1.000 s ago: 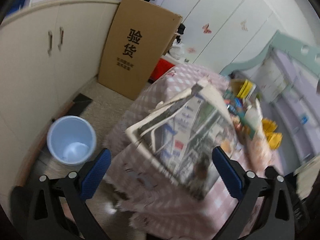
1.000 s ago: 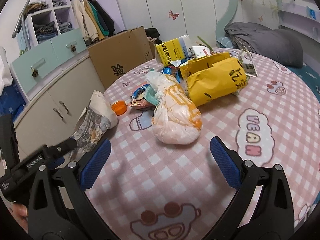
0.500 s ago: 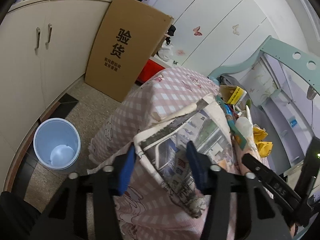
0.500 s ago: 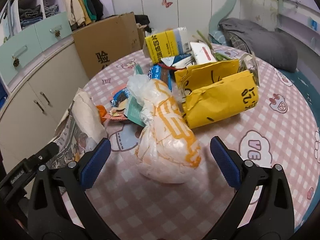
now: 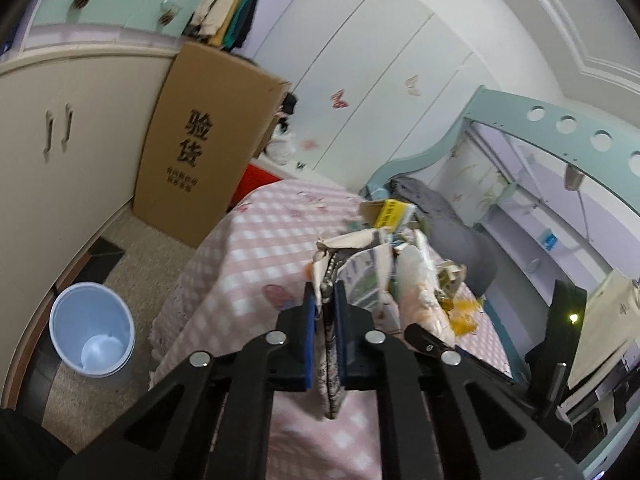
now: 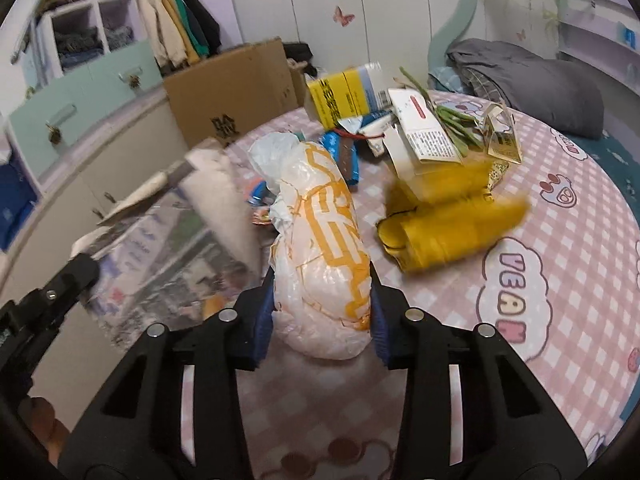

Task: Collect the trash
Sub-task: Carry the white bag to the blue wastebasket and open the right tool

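Pinching a folded newspaper [image 5: 330, 364] at the near edge of the pink checked surface [image 5: 256, 248], our left gripper [image 5: 325, 304] is clamped tight; our right gripper [image 6: 322, 292] squeezes a white-and-orange plastic bag [image 6: 320, 240]. Beyond it lie yellow packets [image 6: 448, 228]; on the floor stands a blue bin [image 5: 94, 334].

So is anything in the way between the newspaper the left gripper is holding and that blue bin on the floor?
Nothing visible blocks it. The left gripper has its jaws shut on the newspaper above the table edge, and the blue bin stands open on the floor down to the left.
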A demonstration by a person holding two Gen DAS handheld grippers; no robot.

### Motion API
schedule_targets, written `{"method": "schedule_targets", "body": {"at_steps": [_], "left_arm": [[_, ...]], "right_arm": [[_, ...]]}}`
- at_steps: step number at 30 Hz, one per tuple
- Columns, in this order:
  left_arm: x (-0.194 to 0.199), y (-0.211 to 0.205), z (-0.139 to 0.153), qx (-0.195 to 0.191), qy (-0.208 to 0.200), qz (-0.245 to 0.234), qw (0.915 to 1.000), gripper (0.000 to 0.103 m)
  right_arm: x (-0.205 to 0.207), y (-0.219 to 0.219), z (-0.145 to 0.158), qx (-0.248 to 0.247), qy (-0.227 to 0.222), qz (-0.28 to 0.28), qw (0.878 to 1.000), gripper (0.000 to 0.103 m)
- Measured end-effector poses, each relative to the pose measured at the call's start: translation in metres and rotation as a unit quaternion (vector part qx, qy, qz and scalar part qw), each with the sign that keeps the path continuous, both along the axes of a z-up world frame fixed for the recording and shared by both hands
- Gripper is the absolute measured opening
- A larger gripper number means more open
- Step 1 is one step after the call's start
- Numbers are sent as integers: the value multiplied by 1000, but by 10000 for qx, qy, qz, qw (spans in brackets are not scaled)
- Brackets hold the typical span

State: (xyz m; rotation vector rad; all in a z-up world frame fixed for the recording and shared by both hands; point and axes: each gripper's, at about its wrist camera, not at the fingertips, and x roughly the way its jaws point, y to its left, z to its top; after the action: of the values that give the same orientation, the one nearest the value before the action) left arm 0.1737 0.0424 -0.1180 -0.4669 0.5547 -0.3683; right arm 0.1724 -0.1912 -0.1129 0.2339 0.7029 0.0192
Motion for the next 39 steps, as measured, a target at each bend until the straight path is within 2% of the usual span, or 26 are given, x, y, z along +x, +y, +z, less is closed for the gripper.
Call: {"method": "schedule_targets", "body": {"at_steps": [9, 12, 17, 23, 30, 35, 39], "left_arm": [[-38, -11, 30, -4, -606, -80, 9981, 5], [-54, -1, 43, 54, -822, 181, 9964, 6], [-68, 30, 53, 78, -859, 835, 9928, 6], [-60, 81, 42, 6, -477, 1464, 9881, 6], [-31, 132, 10, -36, -4, 1884, 9821, 6], [-1, 162, -24, 98, 448, 2121, 9762, 6], [22, 196, -58, 203, 882, 2485, 9644, 6]], "right_arm": [[-32, 5, 19, 308, -366, 270, 9985, 39], [-39, 15, 27, 358, -513, 415, 9972, 39], [-38, 46, 35, 423, -614, 823, 9938, 39], [-17, 111, 34, 376, -567, 1548, 9856, 39], [16, 172, 21, 222, -379, 2104, 9766, 39], [42, 217, -5, 135, -15, 2522, 9676, 40], [71, 255, -39, 260, 389, 2860, 9571, 41]]}}
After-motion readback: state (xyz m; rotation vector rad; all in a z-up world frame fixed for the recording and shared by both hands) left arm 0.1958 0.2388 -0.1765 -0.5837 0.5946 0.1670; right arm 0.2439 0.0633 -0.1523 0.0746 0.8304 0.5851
